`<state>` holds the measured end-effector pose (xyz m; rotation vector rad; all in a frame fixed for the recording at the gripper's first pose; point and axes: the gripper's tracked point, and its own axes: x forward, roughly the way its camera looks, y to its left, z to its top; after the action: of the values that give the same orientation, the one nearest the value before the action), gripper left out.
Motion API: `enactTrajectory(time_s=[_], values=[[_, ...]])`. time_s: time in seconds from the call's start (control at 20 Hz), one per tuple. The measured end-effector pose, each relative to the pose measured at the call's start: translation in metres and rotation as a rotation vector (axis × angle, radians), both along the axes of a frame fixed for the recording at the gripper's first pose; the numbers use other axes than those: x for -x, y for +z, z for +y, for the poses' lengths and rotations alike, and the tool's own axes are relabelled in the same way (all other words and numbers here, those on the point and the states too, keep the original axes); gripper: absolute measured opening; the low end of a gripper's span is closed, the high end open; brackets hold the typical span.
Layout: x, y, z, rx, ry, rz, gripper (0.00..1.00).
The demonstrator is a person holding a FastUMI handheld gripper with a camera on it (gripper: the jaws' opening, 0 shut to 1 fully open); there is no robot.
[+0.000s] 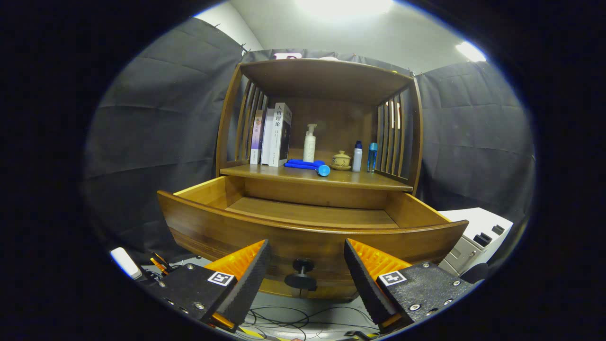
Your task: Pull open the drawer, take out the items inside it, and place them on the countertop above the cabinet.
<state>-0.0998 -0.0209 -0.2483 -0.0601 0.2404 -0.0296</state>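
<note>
Drawer [303, 222] stands pulled well out of the cabinet [322, 80]; its curved wooden front faces the gripper [307, 272], and the visible part of the drawer floor is bare wood, no items seen on it (the near strip behind the front panel is hidden, so cannot tell whether anything lies there). Jaws stand wide apart, holding nothing, with the dark round knob [301, 277] between them and just ahead, not touched. Judgement on handling: the drawer is solid wood, stiff and fairly heavy, likely to slide on plain runners; the knob is the only sensible hold, small and smooth, so a grip on its narrow stem behind the cap would slip less than one on the cap. On the shelf above the drawer, which serves as the desk here, sit upright books [272, 135], a white pump bottle [309, 142], a blue roller-like tool [308, 166] lying flat, a small lidded pot [341, 160] and two small bottles [364, 157]. The roller looks light and rigid but apt to roll; the pot looks ceramic, fragile. Any hidden item would need a reach over the front panel from above.
</note>
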Motion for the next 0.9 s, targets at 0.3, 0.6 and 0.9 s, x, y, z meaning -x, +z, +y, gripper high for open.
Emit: enactTrajectory(time_s=[0.3,0.6,0.9], values=[[-0.015,-0.013,0.005,-0.024,-0.041,0.027,0.95],[-0.025,-0.017,0.002,-0.035,-0.073,0.031,0.95],[-0.045,-0.018,0.001,-0.059,-0.062,0.036,0.96]])
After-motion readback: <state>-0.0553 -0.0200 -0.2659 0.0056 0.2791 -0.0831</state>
